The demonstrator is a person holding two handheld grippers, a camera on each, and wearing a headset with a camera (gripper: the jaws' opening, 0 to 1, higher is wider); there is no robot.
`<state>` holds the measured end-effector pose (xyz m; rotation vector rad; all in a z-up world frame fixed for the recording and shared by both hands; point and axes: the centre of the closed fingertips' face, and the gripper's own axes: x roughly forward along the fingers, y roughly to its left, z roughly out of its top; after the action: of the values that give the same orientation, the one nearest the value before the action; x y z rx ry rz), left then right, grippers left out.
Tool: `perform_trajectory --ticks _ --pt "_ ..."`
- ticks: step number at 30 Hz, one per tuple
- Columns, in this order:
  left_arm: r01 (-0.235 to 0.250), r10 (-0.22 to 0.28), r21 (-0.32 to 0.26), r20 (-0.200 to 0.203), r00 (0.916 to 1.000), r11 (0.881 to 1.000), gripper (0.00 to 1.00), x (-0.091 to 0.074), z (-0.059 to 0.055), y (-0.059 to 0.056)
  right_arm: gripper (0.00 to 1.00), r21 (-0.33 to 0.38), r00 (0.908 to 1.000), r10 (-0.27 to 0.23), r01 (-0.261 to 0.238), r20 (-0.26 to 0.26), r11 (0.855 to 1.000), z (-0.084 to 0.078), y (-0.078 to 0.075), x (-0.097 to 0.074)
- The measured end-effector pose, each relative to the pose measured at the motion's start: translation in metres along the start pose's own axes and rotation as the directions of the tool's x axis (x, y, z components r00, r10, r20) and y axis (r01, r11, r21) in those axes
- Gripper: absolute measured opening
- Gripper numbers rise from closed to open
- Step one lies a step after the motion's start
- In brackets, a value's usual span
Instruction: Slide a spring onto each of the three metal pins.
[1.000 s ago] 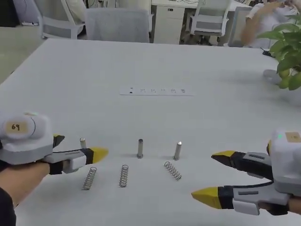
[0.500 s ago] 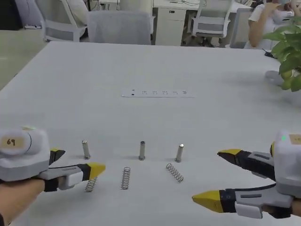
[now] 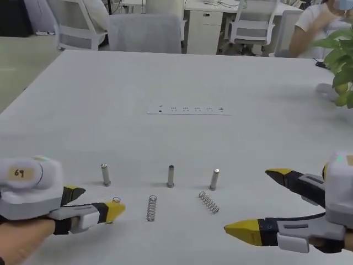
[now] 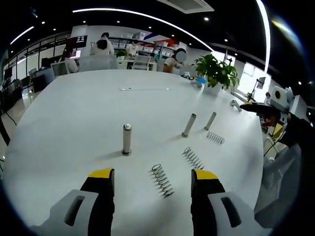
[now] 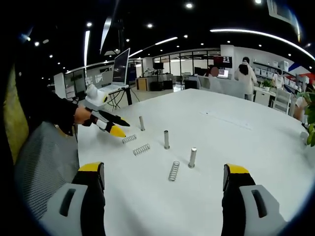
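Since no coil is seen on the left upright silver metal pin (image 3: 105, 174), the middle pin (image 3: 170, 176) or the right pin (image 3: 214, 179), the task is judged to be at its first pick-up. The pins are stood in a row on the white table (image 3: 165, 72), and a thin steel coil spring is laid flat on the near side of each, so that each pairing is plain. The left yellow-tipped white gripper (image 4: 153, 173) is held low with its jaws spread wide on either side of the left spring (image 4: 161, 180), apparently to be closed on it; nothing is grasped. The right yellow-tipped gripper (image 3: 252, 200) is held well apart to the side, likewise released and empty (probably in reserve). The middle spring (image 3: 151, 208) and the right spring (image 3: 209, 201) lie untouched. In the head view the left spring is mostly covered by a yellow fingertip (image 3: 115, 210), with one end coil showing; whether the jaws touch the table cannot be told. The right gripper's body is cut off by the frame edge.
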<state>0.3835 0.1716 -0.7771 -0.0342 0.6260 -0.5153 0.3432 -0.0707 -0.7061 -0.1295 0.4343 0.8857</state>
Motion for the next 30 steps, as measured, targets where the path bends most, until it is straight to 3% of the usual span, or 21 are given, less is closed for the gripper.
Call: perform_trajectory --ticks 15,30 --pt "0.007 -0.003 0.046 -0.091 0.9958 0.999 0.33 0.003 -0.011 -0.007 1.00 0.013 0.9999 0.011 -0.011 0.000 1.000 -0.002 0.002 0.002" --pt "0.015 -0.004 0.066 -0.168 0.9858 0.998 0.23 0.002 -0.023 -0.012 1.00 0.021 0.9996 0.026 -0.026 -0.008 0.999 -0.006 0.006 0.003"
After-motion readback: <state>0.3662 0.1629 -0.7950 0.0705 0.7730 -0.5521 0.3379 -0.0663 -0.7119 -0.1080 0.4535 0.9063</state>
